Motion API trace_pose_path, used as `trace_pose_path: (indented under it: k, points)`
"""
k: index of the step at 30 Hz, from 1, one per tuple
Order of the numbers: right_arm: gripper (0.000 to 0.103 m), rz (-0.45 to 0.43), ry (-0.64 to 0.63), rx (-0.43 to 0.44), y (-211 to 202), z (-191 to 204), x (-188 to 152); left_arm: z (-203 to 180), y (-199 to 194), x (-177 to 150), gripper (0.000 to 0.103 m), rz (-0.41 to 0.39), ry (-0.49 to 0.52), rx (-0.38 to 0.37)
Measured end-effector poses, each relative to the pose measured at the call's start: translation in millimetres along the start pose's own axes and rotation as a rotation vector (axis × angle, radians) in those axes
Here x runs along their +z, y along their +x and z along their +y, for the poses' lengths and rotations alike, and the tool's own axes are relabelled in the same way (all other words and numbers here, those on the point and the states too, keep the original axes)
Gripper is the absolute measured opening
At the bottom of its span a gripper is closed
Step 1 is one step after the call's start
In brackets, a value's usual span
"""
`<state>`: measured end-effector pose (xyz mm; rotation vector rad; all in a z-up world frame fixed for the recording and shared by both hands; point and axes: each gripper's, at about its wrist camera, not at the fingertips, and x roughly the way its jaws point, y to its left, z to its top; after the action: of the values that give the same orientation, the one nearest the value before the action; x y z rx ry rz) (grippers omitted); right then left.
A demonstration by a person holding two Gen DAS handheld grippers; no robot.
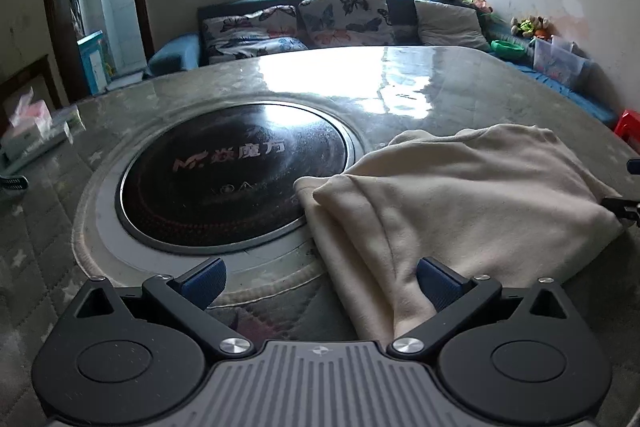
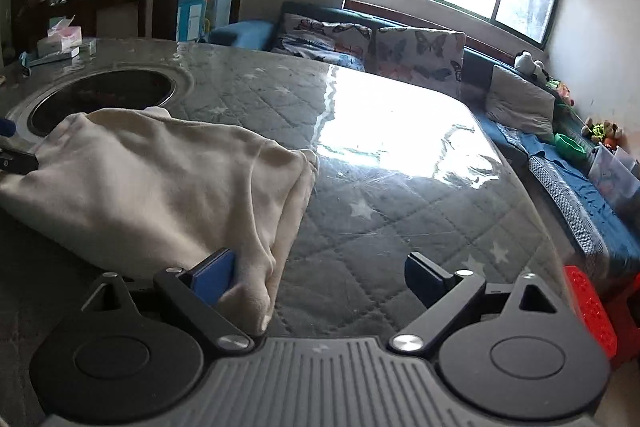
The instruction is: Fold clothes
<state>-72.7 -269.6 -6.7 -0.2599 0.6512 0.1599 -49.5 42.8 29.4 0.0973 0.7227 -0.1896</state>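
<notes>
A cream garment (image 1: pixel 472 195) lies bunched in folded layers on the glass-topped table (image 1: pixel 360 79), right of the round hob. My left gripper (image 1: pixel 320 283) is open at the garment's near left corner; a fold of cloth lies against the inner side of its right finger (image 1: pixel 440 285). A tip of the other gripper shows at the far right edge of the left wrist view. In the right wrist view the cream garment (image 2: pixel 160 179) fills the left side. My right gripper (image 2: pixel 320 279) is open at its near right corner, with cloth resting beside its left finger (image 2: pixel 216 279).
A black round hob (image 1: pixel 236 175) is sunk into the table. Tissue boxes (image 1: pixel 32 131) sit at the table's left edge. A blue sofa with butterfly cushions (image 1: pixel 344 15) runs behind, with toys and a plastic box (image 1: pixel 560 59) along the right wall. A red stool (image 2: pixel 592 311) stands by the right side.
</notes>
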Motion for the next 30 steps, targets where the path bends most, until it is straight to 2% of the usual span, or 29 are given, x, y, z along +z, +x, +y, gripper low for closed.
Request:
trace_pose_path:
  k: [5, 9, 16, 20, 26, 30]
  points:
    - [0.093, -0.039, -0.042, 0.004, -4, 3, 17, -1, 3, 15, 0.103, -0.034, 0.0, 0.01]
    - [0.094, -0.06, -0.057, 0.017, 12, 11, 36, -2, 16, 28, 0.103, -0.051, -0.02, 0.025]
    - [0.094, -0.001, -0.049, 0.014, 47, 10, 36, 18, 41, 31, 0.103, -0.002, -0.047, 0.129]
    - [0.095, 0.005, -0.025, 0.022, 44, -1, 41, 30, 40, 30, 0.103, 0.011, -0.084, 0.103]
    - [0.095, -0.031, -0.043, 0.029, 62, 5, 66, 18, 45, 38, 0.103, -0.013, -0.085, 0.051]
    - [0.095, -0.041, -0.055, 0.035, 77, 9, 81, 12, 57, 41, 0.103, 0.004, -0.074, 0.064]
